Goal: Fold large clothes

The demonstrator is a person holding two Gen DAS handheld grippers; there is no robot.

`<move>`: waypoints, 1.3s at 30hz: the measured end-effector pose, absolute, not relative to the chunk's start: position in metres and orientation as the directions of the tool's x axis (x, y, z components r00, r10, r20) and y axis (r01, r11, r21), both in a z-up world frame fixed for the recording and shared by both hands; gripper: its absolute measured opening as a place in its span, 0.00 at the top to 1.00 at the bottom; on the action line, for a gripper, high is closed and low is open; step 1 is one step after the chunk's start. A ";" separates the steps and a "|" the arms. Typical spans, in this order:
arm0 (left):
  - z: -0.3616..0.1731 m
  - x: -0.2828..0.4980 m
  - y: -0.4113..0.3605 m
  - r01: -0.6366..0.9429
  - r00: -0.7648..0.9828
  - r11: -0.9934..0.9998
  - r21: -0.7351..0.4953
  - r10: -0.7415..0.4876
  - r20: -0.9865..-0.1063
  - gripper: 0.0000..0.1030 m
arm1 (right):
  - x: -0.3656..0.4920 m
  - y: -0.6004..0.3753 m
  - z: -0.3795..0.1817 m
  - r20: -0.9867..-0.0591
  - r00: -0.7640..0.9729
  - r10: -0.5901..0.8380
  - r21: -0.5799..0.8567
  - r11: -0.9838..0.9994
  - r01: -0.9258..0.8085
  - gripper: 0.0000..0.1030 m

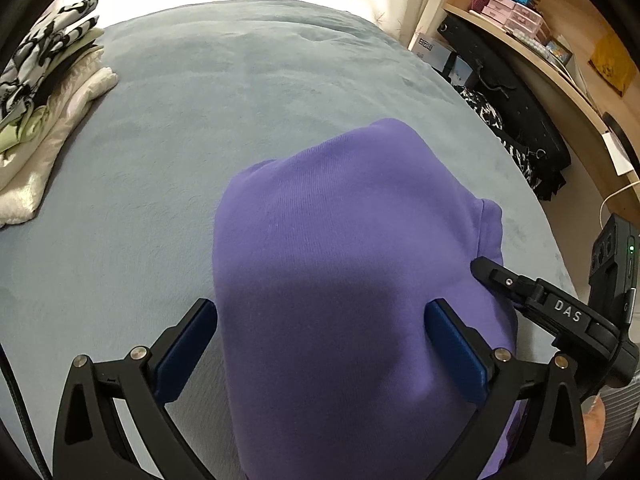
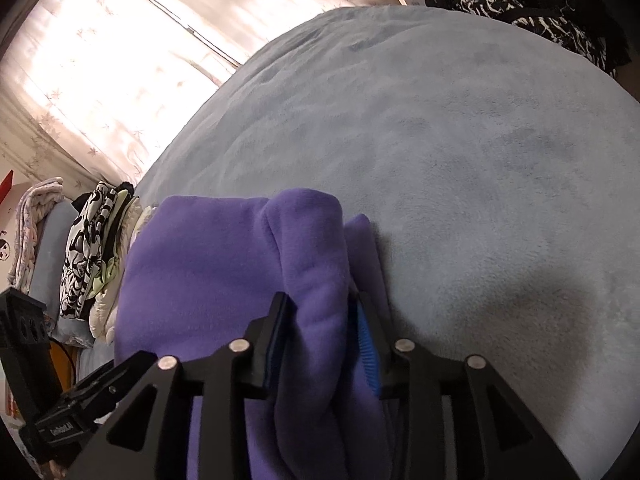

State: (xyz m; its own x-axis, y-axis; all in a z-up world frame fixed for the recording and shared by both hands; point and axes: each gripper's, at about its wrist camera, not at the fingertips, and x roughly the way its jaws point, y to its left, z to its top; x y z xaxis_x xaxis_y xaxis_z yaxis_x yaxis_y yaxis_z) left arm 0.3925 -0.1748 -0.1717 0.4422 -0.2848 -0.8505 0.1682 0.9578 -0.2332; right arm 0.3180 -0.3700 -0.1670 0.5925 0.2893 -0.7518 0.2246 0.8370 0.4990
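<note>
**Purple fleece folded on the bed, both grippers letting it settle**

Purple was the garment we were folding: a thick fleece top [image 1: 352, 248] lay as a compact bundle on the grey-blue bed [image 1: 200, 128], near the edge closest to us. Our left gripper [image 1: 320, 344] stood wide open over it, its blue pads [image 1: 188, 348] apart on either side of the cloth and not pressing; it held nothing. Our right gripper [image 2: 320, 344] sat at the bundle's right edge with a rolled fold of the fleece [image 2: 308, 264] between its partly opened jaws; we could not tell for sure whether the pads still touched the cloth, but they looked slack rather than clamped, so we judged the fold released.

A stack of folded clothes [image 1: 48, 92] sat well apart at the far left of the bed, and a dark patterned heap [image 1: 504, 132] lay off the right side.

We judged the fold nearly finished. To do this step well, we wanted to open the right gripper fully before drawing it back, pulling straight away along the fold so the thick edge did not drag open. Soft fleece springs back, so a light press on top with the open left gripper would have helped it lie flat.
</note>
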 end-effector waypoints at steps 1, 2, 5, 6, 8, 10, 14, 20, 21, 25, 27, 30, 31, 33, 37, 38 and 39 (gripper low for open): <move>-0.169 0.391 -0.173 0.162 0.445 0.958 -0.236 -0.284 -0.849 0.00 | 0.317 -0.371 -0.165 -0.763 0.580 0.286 0.494 0.836 0.238 0.46; -0.167 0.389 -0.172 0.158 0.447 0.958 -0.240 -0.286 -0.848 0.01 | 0.315 -0.372 -0.165 -0.762 0.576 0.298 0.505 0.830 0.238 0.44; -0.159 0.383 -0.170 0.150 0.454 0.955 -0.255 -0.295 -0.840 0.01 | 0.306 -0.373 -0.160 -0.758 0.561 0.332 0.531 0.814 0.236 0.44; -0.155 0.380 -0.170 0.153 0.463 0.954 -0.260 -0.301 -0.834 0.01 | 0.304 -0.372 -0.157 -0.760 0.556 0.336 0.531 0.815 0.234 0.43; -0.147 0.373 -0.171 0.162 0.480 0.955 -0.248 -0.296 -0.826 0.01 | 0.298 -0.370 -0.151 -0.766 0.548 0.335 0.522 0.823 0.226 0.33; -0.139 0.365 -0.174 0.183 0.496 0.960 -0.213 -0.278 -0.823 0.01 | 0.290 -0.368 -0.141 -0.765 0.553 0.329 0.512 0.832 0.213 0.19; -0.129 0.347 -0.176 0.215 0.501 0.960 -0.177 -0.264 -0.824 0.01 | 0.277 -0.365 -0.124 -0.752 0.557 0.352 0.524 0.832 0.182 0.10; -0.120 0.325 -0.160 0.199 0.502 0.959 -0.199 -0.275 -0.820 0.01 | 0.259 -0.356 -0.104 -0.740 0.552 0.384 0.510 0.855 0.089 0.01; -0.119 0.322 -0.157 0.194 0.501 0.960 -0.203 -0.275 -0.820 0.01 | 0.256 -0.355 -0.101 -0.737 0.551 0.391 0.507 0.859 0.068 0.00; -0.122 0.314 -0.147 0.188 0.477 0.954 -0.232 -0.295 -0.828 0.01 | 0.246 -0.353 -0.101 -0.739 0.537 0.407 0.492 0.871 0.016 0.00; -0.126 0.309 -0.143 0.187 0.462 0.951 -0.246 -0.307 -0.832 0.01 | 0.243 -0.354 -0.104 -0.734 0.523 0.432 0.508 0.862 0.001 0.00; -0.134 0.304 -0.139 0.189 0.446 0.950 -0.249 -0.309 -0.840 0.01 | 0.240 -0.359 -0.115 -0.727 0.500 0.471 0.549 0.836 0.011 0.00; -0.138 0.303 -0.139 0.190 0.439 0.950 -0.248 -0.308 -0.844 0.01 | 0.239 -0.360 -0.118 -0.727 0.496 0.475 0.555 0.832 0.016 0.00; -0.145 0.302 -0.138 0.191 0.424 0.950 -0.248 -0.308 -0.852 0.01 | 0.237 -0.364 -0.124 -0.734 0.486 0.475 0.557 0.830 0.028 0.00; -0.159 0.301 -0.138 0.182 0.379 0.940 -0.290 -0.339 -0.861 0.01 | 0.235 -0.371 -0.140 -0.743 0.456 0.490 0.570 0.820 0.048 0.00; -0.161 0.301 -0.137 0.181 0.373 0.937 -0.298 -0.346 -0.861 0.01 | 0.235 -0.373 -0.143 -0.743 0.450 0.496 0.575 0.816 0.050 0.00; -0.165 0.300 -0.136 0.179 0.366 0.932 -0.315 -0.361 -0.858 0.01 | 0.234 -0.374 -0.147 -0.742 0.444 0.502 0.582 0.812 0.054 0.00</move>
State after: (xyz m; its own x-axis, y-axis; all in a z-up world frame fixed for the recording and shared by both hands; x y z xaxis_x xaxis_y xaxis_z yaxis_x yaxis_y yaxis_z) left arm 0.3002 -0.1360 -0.1653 0.3660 -0.3606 -0.8579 0.1788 0.9320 -0.3154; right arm 0.2345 -0.3743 -0.1471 0.4443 0.5019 -0.7421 0.0544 0.8117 0.5815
